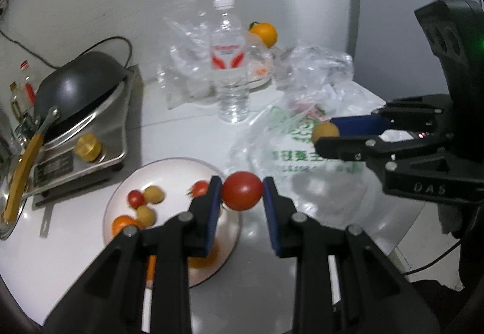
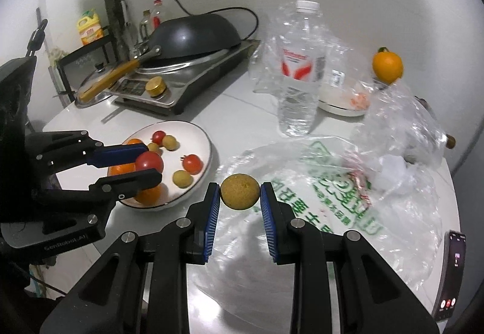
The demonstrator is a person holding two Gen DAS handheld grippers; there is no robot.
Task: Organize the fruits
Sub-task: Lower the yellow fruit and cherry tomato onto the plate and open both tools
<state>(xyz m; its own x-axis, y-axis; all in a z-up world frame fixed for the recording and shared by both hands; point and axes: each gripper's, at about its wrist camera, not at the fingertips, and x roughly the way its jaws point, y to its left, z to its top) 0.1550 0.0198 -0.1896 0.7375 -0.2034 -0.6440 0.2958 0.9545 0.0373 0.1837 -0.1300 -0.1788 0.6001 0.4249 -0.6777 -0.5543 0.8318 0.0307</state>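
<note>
Clamped between the left gripper's [image 1: 242, 191] pads, a red tomato [image 1: 242, 190] hangs over the plate's [image 1: 169, 166] rim, while the right gripper [image 2: 240, 193] pinches a yellow-brown fruit [image 2: 240, 191] above the plastic bag [image 2: 302, 213].

Plate [image 2: 193, 126] lies left of the bag [image 2: 302, 170] (bottle [image 2: 299, 67] behind).

Both views look steeply down along their own fingers, close over the white plate [image 1: 121, 198]. The left wrist view sits just above the plate's near edge; the right wrist view looks from right of the plate [image 2: 205, 149]. Both share it and the water bottle [image 1: 228, 61] beyond.
</note>
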